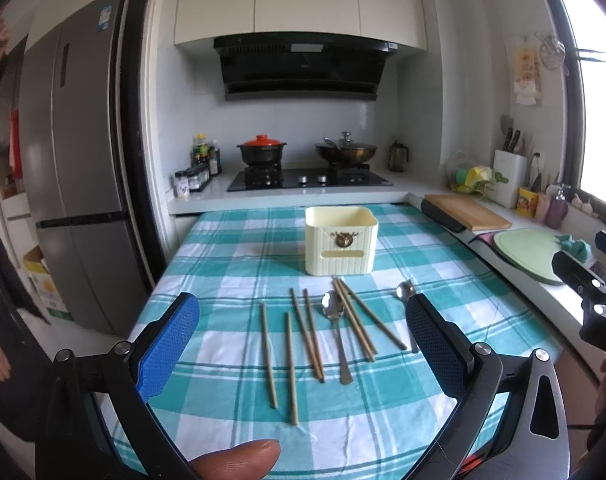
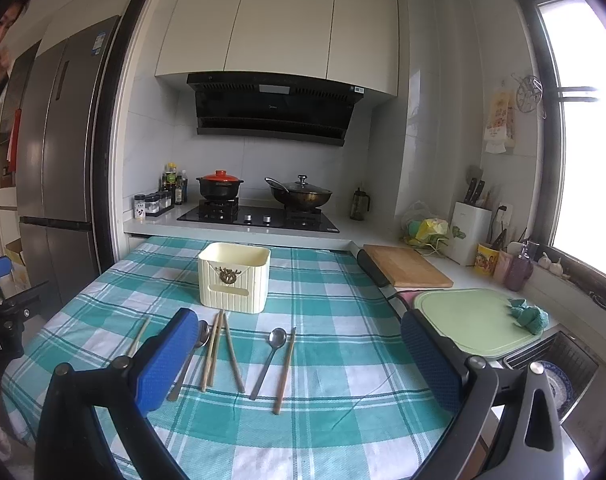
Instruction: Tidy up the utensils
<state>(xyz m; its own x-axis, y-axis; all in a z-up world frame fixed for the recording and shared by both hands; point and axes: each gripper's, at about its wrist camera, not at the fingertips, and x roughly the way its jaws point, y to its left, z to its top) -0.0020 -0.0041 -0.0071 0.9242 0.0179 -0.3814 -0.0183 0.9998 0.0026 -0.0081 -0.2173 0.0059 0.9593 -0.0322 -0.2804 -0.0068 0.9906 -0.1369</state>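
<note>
Textured blue fingers [image 1: 171, 344] of both grippers apart; wooden chopsticks [image 1: 313, 336], steel spoons [image 2: 269, 360], ribbed cream holder [image 1: 341, 240].

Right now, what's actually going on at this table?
Nothing is picked up yet. A person holds two open tongs, the left and the right, above the checked tablecloth. Chopsticks and two spoons lie loose before the cream utensil holder, which looks empty.

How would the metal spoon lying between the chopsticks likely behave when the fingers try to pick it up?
The spoon looks like polished metal, so it is probably stiff and may slip between the pads. It lies flat on the checked cloth, so getting under it could be awkward. Chopsticks lie very close and might get nudged.
</note>
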